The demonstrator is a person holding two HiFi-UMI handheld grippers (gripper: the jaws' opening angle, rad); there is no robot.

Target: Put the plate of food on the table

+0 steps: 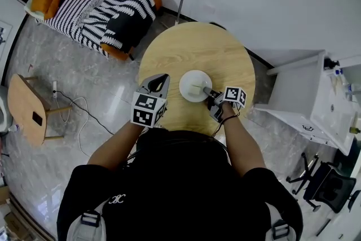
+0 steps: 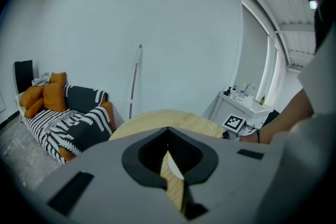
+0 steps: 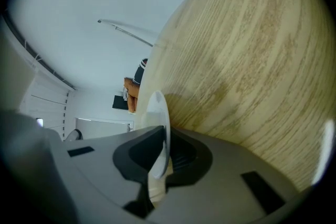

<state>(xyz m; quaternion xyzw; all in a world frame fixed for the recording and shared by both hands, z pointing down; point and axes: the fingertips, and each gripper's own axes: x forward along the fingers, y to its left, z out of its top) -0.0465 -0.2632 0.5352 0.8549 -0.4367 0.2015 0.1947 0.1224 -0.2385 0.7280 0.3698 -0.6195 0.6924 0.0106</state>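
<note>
Food point(image 1: 196, 89) can slide off if the right tool point(image 1: 210, 94), pinching the plate point(image 1: 188, 79) by its rim, tilts it above the table point(image 1: 192, 45). The left tool point(image 1: 160, 81), beside the right one, is closed and holds nothing, so it cannot help.

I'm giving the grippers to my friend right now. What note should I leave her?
Right gripper: shut on the rim of the plate.
Left gripper: shut, empty, beside the plate.
Plate, with food on it: over the near part of the round table; I can't tell if it rests on it.
Done: plate brought to the table.
Left: make sure it sits flat, open the right jaws, pull away.
</note>
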